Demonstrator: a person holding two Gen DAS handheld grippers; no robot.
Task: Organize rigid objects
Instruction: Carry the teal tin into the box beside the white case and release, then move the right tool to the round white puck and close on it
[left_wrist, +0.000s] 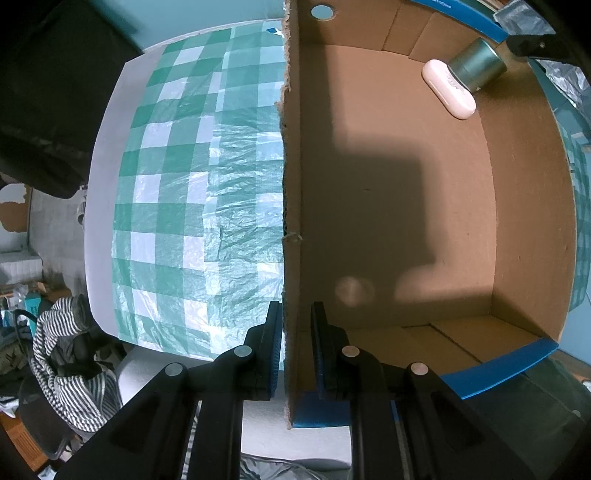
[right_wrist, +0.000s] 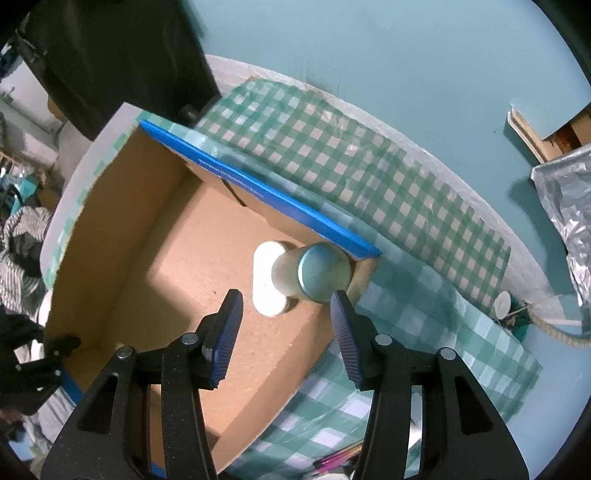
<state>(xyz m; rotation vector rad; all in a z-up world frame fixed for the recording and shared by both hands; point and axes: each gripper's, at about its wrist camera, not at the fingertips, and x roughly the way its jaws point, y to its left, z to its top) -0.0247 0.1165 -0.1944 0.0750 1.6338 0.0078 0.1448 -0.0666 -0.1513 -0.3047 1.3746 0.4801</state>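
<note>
One jar (right_wrist: 314, 275) — beyond right hand-held gripper (right_wrist: 286, 332), apart

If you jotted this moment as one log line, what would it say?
left claw: shut on box wall | right claw: open, above box, empty | in box: teal-capped jar, white case, touching | step: jar just placed

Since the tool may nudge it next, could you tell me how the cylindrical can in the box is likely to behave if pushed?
The can stands upright in the corner of the cardboard box, so it may tip. Its round body would probably roll once down. The white case beside it and the box walls should limit how far it goes. Its smooth sides look fairly slippery.
</note>
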